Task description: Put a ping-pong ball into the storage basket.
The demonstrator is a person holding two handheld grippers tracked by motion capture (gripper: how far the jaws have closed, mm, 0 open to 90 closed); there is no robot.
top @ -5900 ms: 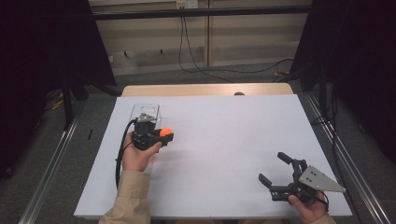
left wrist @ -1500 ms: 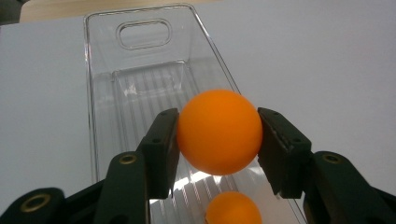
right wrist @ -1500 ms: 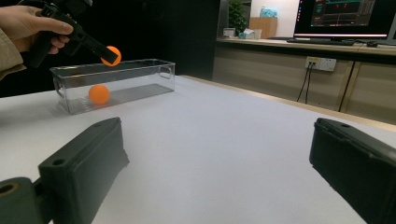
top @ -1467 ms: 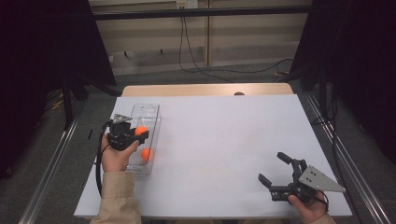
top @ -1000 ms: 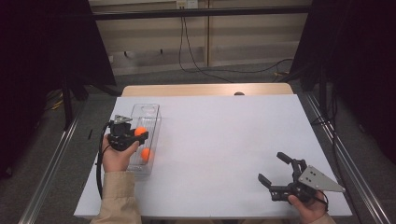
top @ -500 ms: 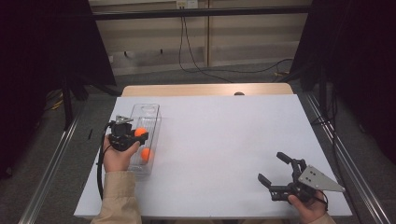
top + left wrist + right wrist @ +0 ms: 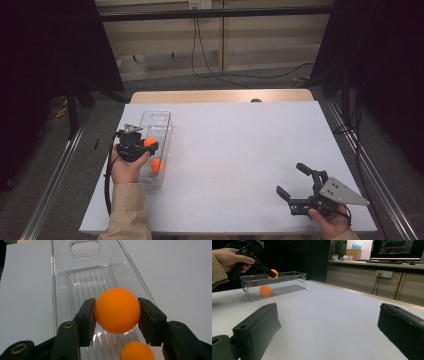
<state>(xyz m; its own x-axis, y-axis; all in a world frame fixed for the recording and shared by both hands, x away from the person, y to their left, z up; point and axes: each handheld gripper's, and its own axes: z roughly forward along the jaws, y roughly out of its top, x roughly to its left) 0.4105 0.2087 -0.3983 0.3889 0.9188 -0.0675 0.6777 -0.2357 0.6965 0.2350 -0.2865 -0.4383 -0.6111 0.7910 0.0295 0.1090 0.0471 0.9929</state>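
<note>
Left gripper [image 7: 141, 145]: jaws clamped on an orange ball [image 7: 117, 310], one pad pressed to each side of it. In the high view it sits at the left of the table, in the person's left hand [image 7: 127, 167], over the clear bin.
Held ball: above the bin's ribbed floor, between the two long walls, roughly midway along the bin; touching only the pads.
Second ball [image 7: 157, 166]: lying on the bin floor, nearer the person than the held one, apart from it.
Bin [image 7: 166, 131]: a long clear box standing on the table's left side, one short end toward the person; a handle slot shows in its far end wall.
Right gripper [image 7: 295, 186]: jaws wide apart with nothing between them, low over the bare white table [image 7: 240, 150] at the near right corner, in the right hand [image 7: 330, 222].
Gap: the two grippers are well apart, with open table between them.
Background: a lit monitor [image 7: 397, 250] on a bench behind the table, in the right gripper view.
</note>
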